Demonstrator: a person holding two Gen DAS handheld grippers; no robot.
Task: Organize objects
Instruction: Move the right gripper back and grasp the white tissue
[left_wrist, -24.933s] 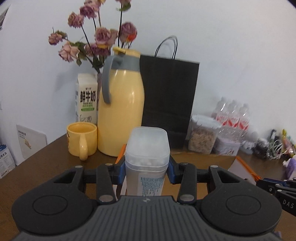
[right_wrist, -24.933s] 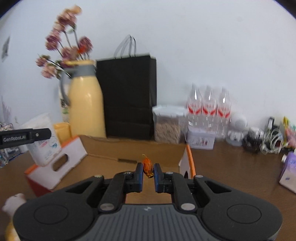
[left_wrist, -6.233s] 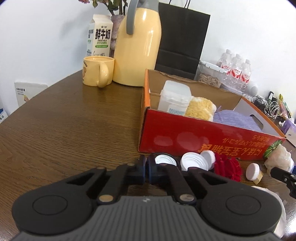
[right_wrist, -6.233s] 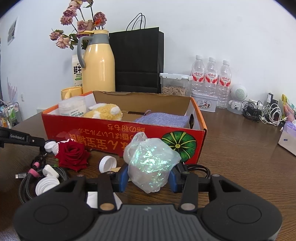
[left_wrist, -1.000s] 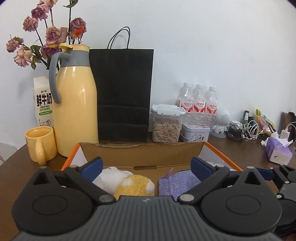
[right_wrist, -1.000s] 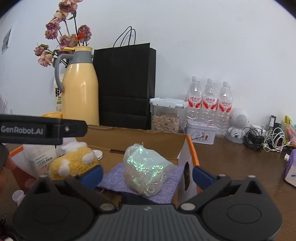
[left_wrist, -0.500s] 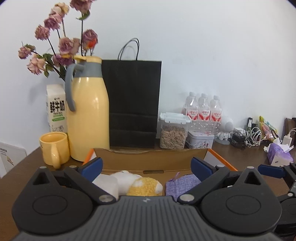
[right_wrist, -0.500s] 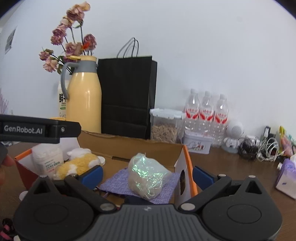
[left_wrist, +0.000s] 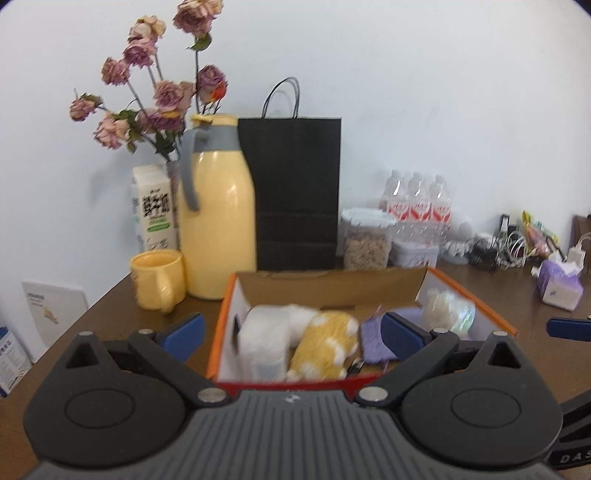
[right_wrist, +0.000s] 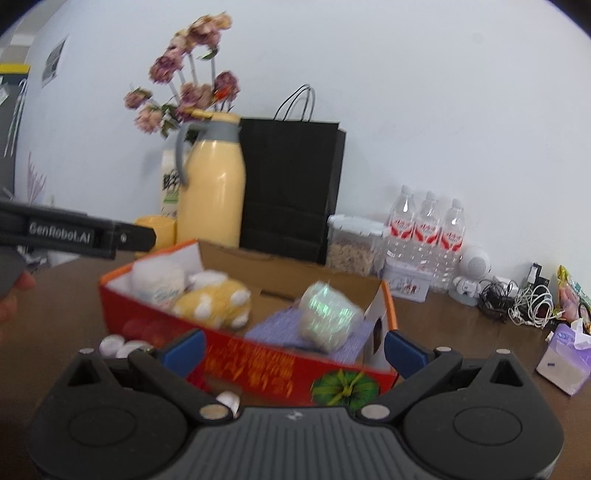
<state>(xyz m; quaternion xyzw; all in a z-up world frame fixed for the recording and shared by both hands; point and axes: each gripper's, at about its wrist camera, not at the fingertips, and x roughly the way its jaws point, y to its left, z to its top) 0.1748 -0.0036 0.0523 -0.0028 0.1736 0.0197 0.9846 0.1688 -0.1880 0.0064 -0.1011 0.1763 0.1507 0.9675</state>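
A red and orange cardboard box (left_wrist: 221, 317) (right_wrist: 258, 362) sits on the brown table. Inside lie a white plastic container (left_wrist: 264, 339) (right_wrist: 159, 284), a yellow plush toy (left_wrist: 328, 343) (right_wrist: 218, 302), a purple cloth (left_wrist: 373, 341) (right_wrist: 284, 325) and a shiny plastic bag (left_wrist: 447, 306) (right_wrist: 328, 314). My left gripper (left_wrist: 291, 332) is open and empty above the box's near side. My right gripper (right_wrist: 293, 349) is open and empty in front of the box. White caps (right_wrist: 122, 345) lie on the table by the box's front.
A yellow thermos (left_wrist: 218, 225), a yellow mug (left_wrist: 159, 277), a milk carton (left_wrist: 153, 210), dried flowers and a black paper bag (left_wrist: 295, 192) stand behind the box. A seed jar (left_wrist: 365, 240), water bottles (right_wrist: 424, 236), cables (right_wrist: 524, 299) and a tissue pack (right_wrist: 565, 354) are at the right.
Both grippers have pulled back and up from the box, so the whole box now shows. The bag stays in the box. Both stay open.
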